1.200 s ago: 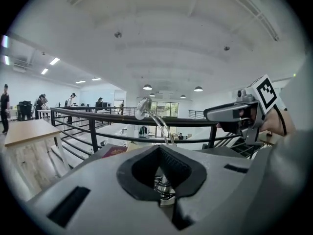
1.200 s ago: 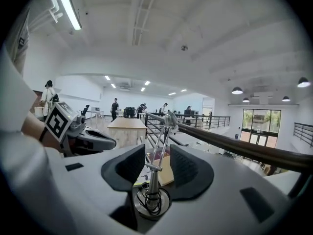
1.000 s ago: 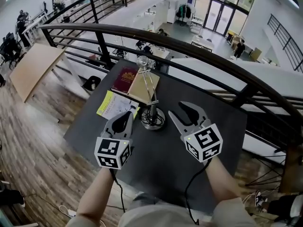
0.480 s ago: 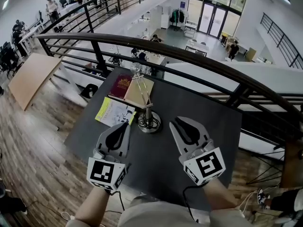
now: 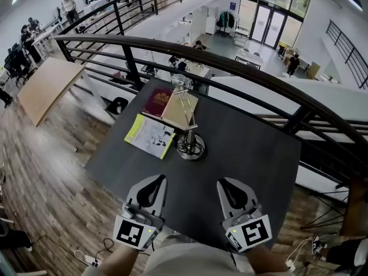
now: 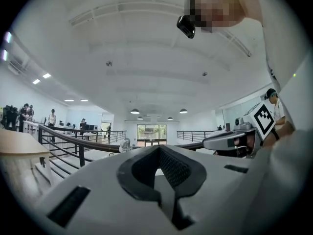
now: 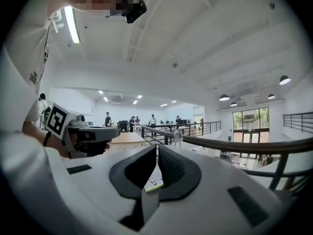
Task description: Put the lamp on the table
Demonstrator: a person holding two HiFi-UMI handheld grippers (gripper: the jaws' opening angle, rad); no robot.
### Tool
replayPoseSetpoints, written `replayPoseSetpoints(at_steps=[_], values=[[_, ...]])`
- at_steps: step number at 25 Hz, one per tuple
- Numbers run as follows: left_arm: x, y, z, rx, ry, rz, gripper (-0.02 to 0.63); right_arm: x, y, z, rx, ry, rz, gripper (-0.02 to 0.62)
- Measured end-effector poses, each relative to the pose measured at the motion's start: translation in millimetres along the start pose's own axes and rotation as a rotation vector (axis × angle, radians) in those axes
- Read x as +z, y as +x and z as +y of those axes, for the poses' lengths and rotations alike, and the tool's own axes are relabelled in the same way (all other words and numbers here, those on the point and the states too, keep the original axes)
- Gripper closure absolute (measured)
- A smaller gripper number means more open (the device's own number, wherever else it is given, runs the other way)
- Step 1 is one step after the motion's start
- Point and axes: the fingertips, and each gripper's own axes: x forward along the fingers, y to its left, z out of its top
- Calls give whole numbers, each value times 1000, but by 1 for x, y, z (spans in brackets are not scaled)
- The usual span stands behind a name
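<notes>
Grey plastic left gripper (image 5: 159, 178) with jaws together, empty; matching right gripper (image 5: 223, 181) with jaws closing on nothing. Seen through that slit, right gripper view only: yellow paper booklet (image 7: 155, 181). Whole only in head view, frame centre: silver metal desk lamp (image 5: 190, 147), upright on dark grey table (image 5: 253, 148).

Left tongs (image 5: 159, 180) held low, jaws together; right tongs (image 5: 223, 183) alongside, jaws closing on nothing.
</notes>
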Motion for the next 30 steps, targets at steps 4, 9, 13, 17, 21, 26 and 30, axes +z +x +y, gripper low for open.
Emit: replayPoseSetpoints(at_steps=[4, 9, 13, 17, 21, 26, 30], values=[[-27, -11, -5, -8, -15, 52, 601, -25, -3, 14, 1, 75, 24, 595], [-33, -9, -9, -20, -14, 72, 601, -28, 2, 23, 16, 50, 29, 597], [-33, -7, -8, -24, -22, 74, 601, -24, 5, 20, 15, 42, 23, 597], [-39, -10, -6, -32, -22, 97, 601, -24, 5, 16, 5, 33, 28, 597], [-36, -8, -5, -27, -24, 100, 601, -24, 5, 15, 2, 44, 29, 597], [-38, -7, -5, -33, -32, 92, 601, -27, 8, 17, 10, 47, 34, 597], [-40, -7, -6, -33, -34, 100, 601, -28, 9, 16, 14, 45, 39, 597]])
